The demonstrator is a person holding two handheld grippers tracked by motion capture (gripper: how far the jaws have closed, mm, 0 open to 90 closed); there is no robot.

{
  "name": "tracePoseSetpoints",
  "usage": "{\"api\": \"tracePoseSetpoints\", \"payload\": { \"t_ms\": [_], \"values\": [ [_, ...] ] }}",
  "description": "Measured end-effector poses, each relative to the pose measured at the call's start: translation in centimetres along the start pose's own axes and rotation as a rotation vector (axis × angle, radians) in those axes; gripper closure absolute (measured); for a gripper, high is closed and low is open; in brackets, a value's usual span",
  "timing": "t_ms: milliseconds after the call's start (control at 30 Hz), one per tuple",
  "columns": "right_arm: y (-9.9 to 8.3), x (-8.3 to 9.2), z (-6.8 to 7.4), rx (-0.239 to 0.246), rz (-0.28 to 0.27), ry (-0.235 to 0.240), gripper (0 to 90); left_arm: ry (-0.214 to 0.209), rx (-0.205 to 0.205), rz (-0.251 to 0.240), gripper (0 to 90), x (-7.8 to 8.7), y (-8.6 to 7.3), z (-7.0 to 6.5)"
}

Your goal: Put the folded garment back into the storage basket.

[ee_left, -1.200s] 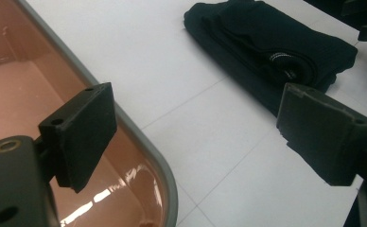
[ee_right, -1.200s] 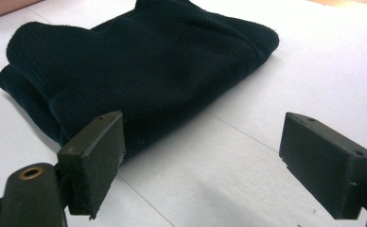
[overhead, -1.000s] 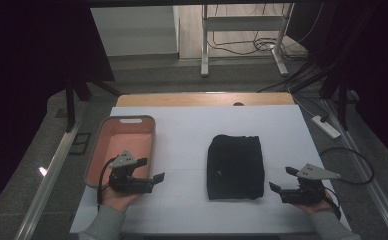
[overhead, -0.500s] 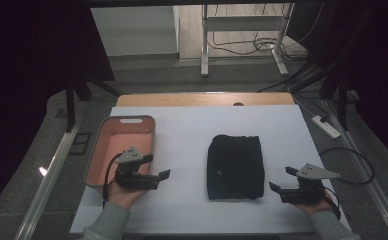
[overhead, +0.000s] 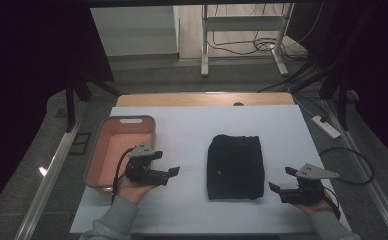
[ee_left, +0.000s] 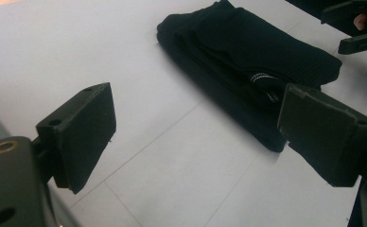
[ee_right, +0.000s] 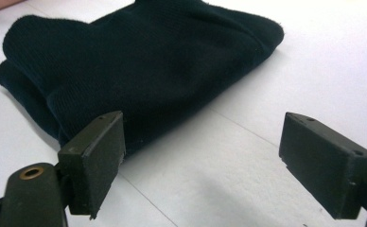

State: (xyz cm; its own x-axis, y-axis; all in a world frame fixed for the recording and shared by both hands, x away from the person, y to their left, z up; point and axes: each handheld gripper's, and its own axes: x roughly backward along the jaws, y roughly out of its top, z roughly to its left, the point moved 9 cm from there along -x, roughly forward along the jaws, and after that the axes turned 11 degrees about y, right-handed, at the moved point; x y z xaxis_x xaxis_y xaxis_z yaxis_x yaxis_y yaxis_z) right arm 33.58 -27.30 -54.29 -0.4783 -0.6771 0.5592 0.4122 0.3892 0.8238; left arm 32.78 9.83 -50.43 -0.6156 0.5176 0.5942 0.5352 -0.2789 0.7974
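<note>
White table (overhead: 182,140) bears folded black garment (overhead: 233,165), pink tub (overhead: 117,150); both tools gape wide

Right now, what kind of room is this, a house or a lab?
Probably a lab or test workspace, not a home. A white-covered table stands on grey floor, loose cables and a power strip lie about, and each hand holds a claw tool beside folded black clothing.

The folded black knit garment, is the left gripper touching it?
Apart. The high view shows white table between the left gripper and the folded black knit garment; its open jaws hold nothing.
</note>
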Motion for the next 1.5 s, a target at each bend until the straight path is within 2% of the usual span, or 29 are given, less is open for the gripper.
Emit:
{"api": "tracePoseSetpoints", "payload": {
  "t_ms": [433, 1067, 1500],
  "values": [
    [0.0, 0.0, 0.0, -0.003, 0.002, 0.000, 16.0, -0.022, -0.022, 0.004, 11.8, -1.5, 1.3, -0.9],
    [-0.1, 0.0, -0.1, -0.005, -0.001, 0.000, 16.0, -0.039, -0.024, 0.009, 11.4, -3.1, 2.4, -1.6],
    [-0.1, 0.0, -0.1, 0.001, 0.000, 0.003, 16.0, -0.060, -0.053, 0.033, 11.4, -4.7, 3.1, -2.5]
  ]
}}
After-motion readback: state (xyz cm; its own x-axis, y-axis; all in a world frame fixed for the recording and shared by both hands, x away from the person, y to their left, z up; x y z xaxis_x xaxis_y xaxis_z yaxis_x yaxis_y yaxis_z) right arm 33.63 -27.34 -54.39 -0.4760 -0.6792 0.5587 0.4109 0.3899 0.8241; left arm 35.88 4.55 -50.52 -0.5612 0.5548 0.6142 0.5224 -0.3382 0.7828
